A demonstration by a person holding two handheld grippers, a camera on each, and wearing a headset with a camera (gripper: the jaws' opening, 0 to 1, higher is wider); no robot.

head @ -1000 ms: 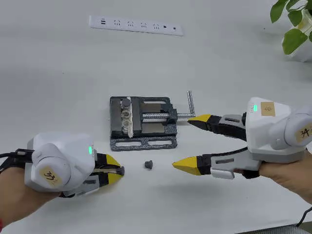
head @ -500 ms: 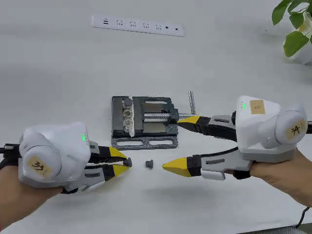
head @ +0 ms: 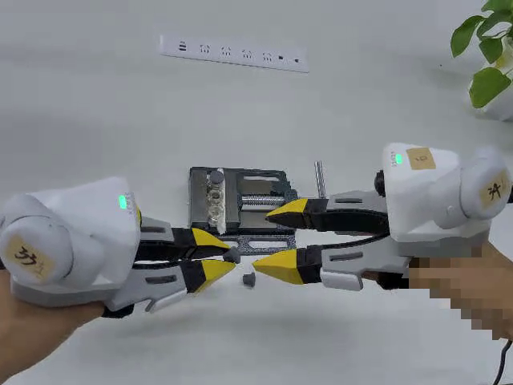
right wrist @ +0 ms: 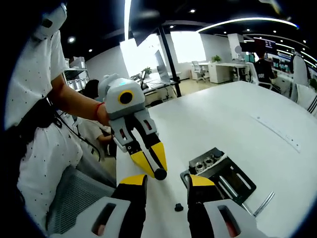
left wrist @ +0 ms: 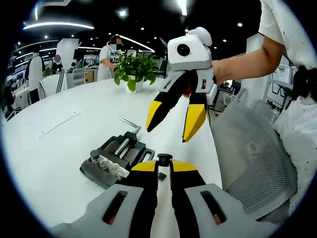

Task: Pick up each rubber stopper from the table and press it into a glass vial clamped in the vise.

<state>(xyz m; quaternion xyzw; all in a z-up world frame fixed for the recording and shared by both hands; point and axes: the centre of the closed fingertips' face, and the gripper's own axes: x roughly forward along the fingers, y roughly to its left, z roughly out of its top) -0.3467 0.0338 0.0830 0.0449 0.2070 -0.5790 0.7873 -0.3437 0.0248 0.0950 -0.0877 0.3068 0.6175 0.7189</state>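
Observation:
My left gripper (head: pixel 227 262) is shut on a dark rubber stopper (head: pixel 232 255), held above the table in front of the vise (head: pixel 256 186). In the left gripper view the stopper (left wrist: pixel 164 159) sits pinched between my yellow tips (left wrist: pixel 164 167). My right gripper (head: pixel 269 241) stands open, its tips facing the left one from close by. A second stopper (head: pixel 248 280) lies on the table below both grippers. Several glass vials (head: pixel 215 200) stand clamped in the vise; the far one carries a dark stopper. The right gripper view has the left gripper (right wrist: pixel 154 167), the loose stopper (right wrist: pixel 177 207) and the vise (right wrist: pixel 220 173).
A white power strip (head: pixel 232 53) lies at the back of the table. A potted plant (head: pixel 489 56) stands at the back right. The vise handle (head: pixel 320 176) sticks out on the right of the vise. A mesh chair (left wrist: pixel 247 153) stands beside the table.
Both grippers have risen and closed in on each other over the loose stopper. The left one, still shut on its stopper, moved right; the right one moved left, still open.

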